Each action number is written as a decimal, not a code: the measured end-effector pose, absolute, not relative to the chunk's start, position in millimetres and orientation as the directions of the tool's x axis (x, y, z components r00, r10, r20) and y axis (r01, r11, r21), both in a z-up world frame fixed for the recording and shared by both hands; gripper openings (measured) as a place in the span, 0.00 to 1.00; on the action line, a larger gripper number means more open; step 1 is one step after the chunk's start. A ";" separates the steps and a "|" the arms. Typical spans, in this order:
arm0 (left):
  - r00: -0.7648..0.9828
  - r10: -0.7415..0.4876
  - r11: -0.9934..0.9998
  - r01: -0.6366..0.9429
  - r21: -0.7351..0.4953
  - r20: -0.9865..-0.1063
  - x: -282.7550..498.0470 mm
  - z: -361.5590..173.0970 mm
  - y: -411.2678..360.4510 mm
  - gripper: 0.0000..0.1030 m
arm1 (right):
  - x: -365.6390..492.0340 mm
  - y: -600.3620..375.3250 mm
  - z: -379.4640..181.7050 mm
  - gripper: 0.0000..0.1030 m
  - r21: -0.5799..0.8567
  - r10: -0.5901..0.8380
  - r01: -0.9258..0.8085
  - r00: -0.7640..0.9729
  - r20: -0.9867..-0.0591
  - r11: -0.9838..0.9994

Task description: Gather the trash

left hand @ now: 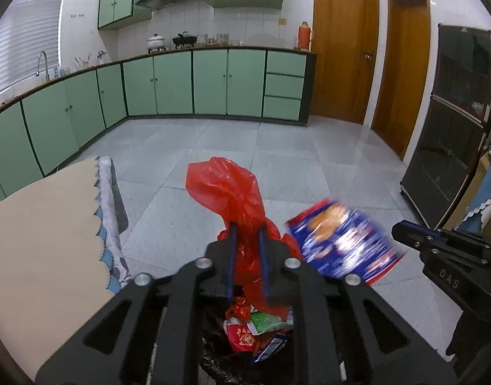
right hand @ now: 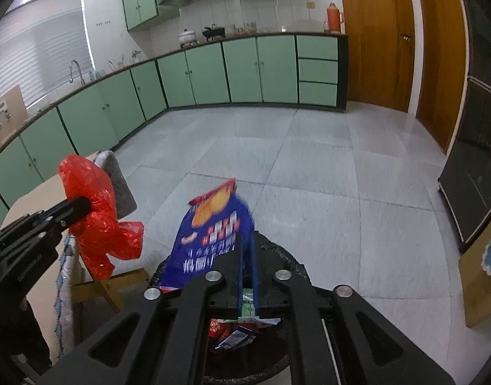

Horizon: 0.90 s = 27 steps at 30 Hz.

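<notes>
Left gripper (left hand: pixel 247 240): closed on the red bag (left hand: pixel 232 192), pinching its crumpled middle; the bag stands up ahead of the fingers and drapes down behind them.
Right gripper (right hand: pixel 248 250): closed on the blue packet (right hand: pixel 213 227), held by one edge, the rest fanning up and to the left.
Bin (right hand: pixel 290 263): directly below both grippers, black-lined, with wrappers (left hand: pixel 261 330) already inside.
Table (left hand: pixel 46 224): to the left of the left gripper, its cloth edge near the bag.
Step, as I judge it: both pieces hang over the bin, ready to drop.
Risk: the packet is blurred in the left view, so it may be swinging; let go mid-swing, it could land on the floor (right hand: pixel 325 176) beyond the rim.
Risk: thin red film may cling to the gripper when it opens.
Risk: the two grippers are close and could knock together.
</notes>
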<state>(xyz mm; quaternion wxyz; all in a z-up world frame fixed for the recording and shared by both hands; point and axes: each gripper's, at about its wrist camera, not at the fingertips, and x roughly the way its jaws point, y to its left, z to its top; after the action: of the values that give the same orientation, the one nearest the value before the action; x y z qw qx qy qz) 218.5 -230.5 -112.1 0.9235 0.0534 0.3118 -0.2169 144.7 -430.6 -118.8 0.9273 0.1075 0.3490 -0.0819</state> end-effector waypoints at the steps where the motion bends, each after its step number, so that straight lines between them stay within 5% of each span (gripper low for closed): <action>1: 0.704 -0.365 0.901 0.433 -0.039 -0.609 221.2 -115.3 -231.2 0.15 | 147.2 -431.3 -120.5 0.06 0.141 -0.076 0.228 0.739 -0.670 0.964; 3: 0.694 -0.360 0.903 0.427 -0.045 -0.624 226.4 -119.2 -230.5 0.17 | 151.1 -433.6 -125.4 0.08 0.136 -0.084 0.237 0.728 -0.680 0.962; 7: 0.678 -0.366 0.903 0.426 -0.065 -0.637 230.8 -122.5 -228.5 0.41 | 148.0 -435.1 -124.9 0.18 0.145 -0.088 0.250 0.730 -0.678 0.957; 14: 0.676 -0.378 0.900 0.428 -0.079 -0.632 232.7 -117.3 -221.0 0.60 | 142.2 -434.5 -118.3 0.27 0.156 -0.089 0.256 0.740 -0.667 0.954; 23: 0.698 -0.378 0.906 0.415 -0.086 -0.608 224.9 -104.5 -204.4 0.64 | 135.1 -426.1 -103.6 0.31 0.168 -0.079 0.239 0.766 -0.638 0.956; 27: 0.716 -0.384 0.906 0.415 -0.087 -0.583 215.6 -93.2 -195.4 0.68 | 126.9 -422.8 -94.4 0.48 0.170 -0.078 0.234 0.775 -0.628 0.957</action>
<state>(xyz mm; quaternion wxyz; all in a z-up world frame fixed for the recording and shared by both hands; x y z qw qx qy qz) 215.6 -195.4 -93.2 0.9259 0.0249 0.3092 -0.2156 126.9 -422.8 -94.4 0.9343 0.1200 0.3251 -0.0836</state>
